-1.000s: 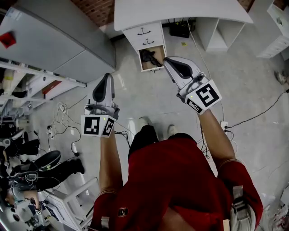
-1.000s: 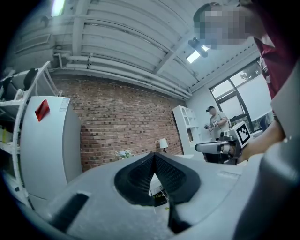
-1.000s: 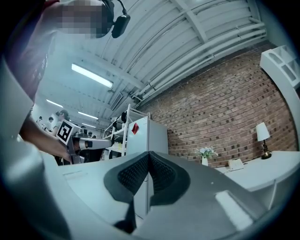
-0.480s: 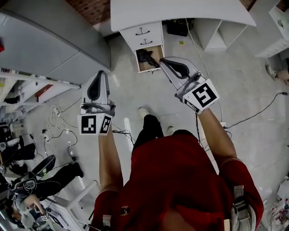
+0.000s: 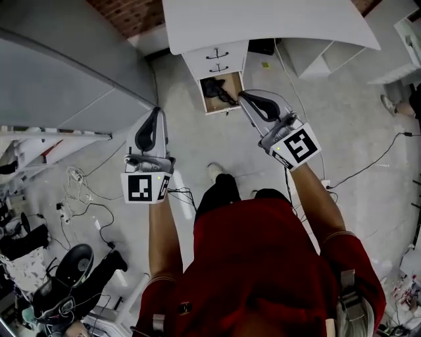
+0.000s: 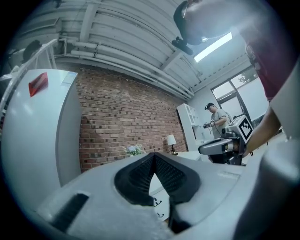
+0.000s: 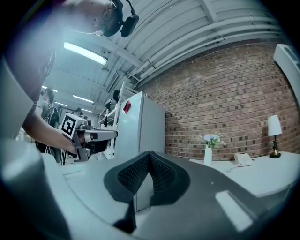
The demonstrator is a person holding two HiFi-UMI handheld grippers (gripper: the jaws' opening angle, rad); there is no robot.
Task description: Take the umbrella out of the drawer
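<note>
A dark folded umbrella [image 5: 214,88] lies in the open bottom drawer [image 5: 228,103] of a white drawer unit under the white desk [image 5: 263,20]. My right gripper [image 5: 242,97] is held in the air with its tips just right of the drawer's front corner; its jaws are shut and hold nothing. Its ribbed black pads [image 7: 159,176] meet at the tip. My left gripper [image 5: 156,111] hangs further left, over bare floor, also shut and empty. Each gripper shows in the other's view: the right gripper [image 6: 224,146] and the left gripper [image 7: 93,136].
A tall grey cabinet [image 5: 66,66] stands to the left of the drawers. Cables [image 5: 85,197] and a power strip lie on the floor at the left. White shelving [image 5: 316,59] stands on the right. Another person [image 6: 216,119] stands far off. A vase [image 7: 208,152] and lamp [image 7: 273,133] stand on the desk.
I have stepped toward the desk: the drawer unit and open drawer sit lower in the head view, and the floor clutter on the left has slid back. Both grippers stayed shut and moved forward together.
</note>
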